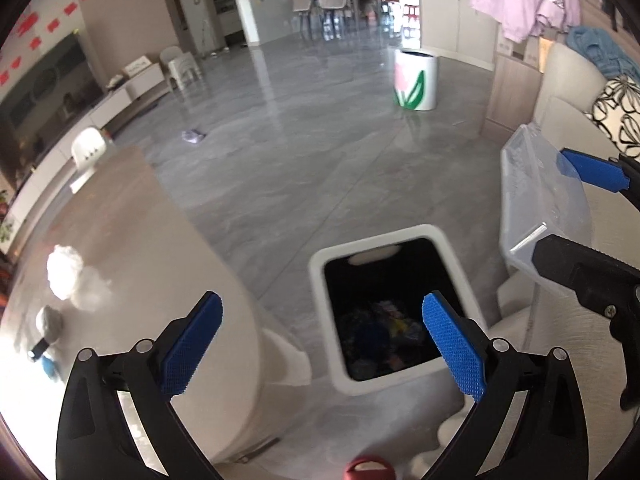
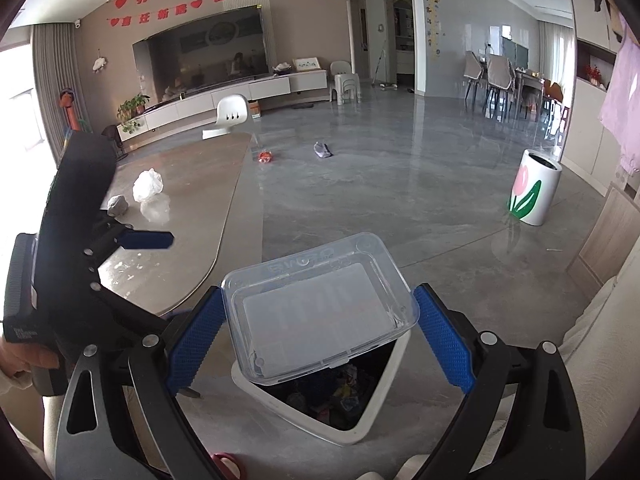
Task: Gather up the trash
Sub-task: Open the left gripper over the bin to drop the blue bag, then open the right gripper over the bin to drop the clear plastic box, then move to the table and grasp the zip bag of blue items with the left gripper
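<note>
Far left on your glossy beige worktop sit a crumpled white plastic bag and a small grey crumpled wad just beside it, both lying untouched. Your left claw has its blue pads spread wide with nothing between them, hanging over the gap between the worktop edge and the white square-rimmed trash bin with a black liner. Through that left view you look straight into the bin, where mixed colourful scraps lie at the bottom.

Moving right, your right claw has the clear rectangular plastic container between its blue pads; the left pad touches the container's edge, the right pad looks very close or touching, so it appears clamped on the box. The container is tilted, open side toward the camera, right above the bin's near rim.

Out on the grey polished floor lie a small red item and a grey-purple crumpled piece, near each other. Further right stands a white round bin printed with a pink tulip, well apart from everything.
</note>
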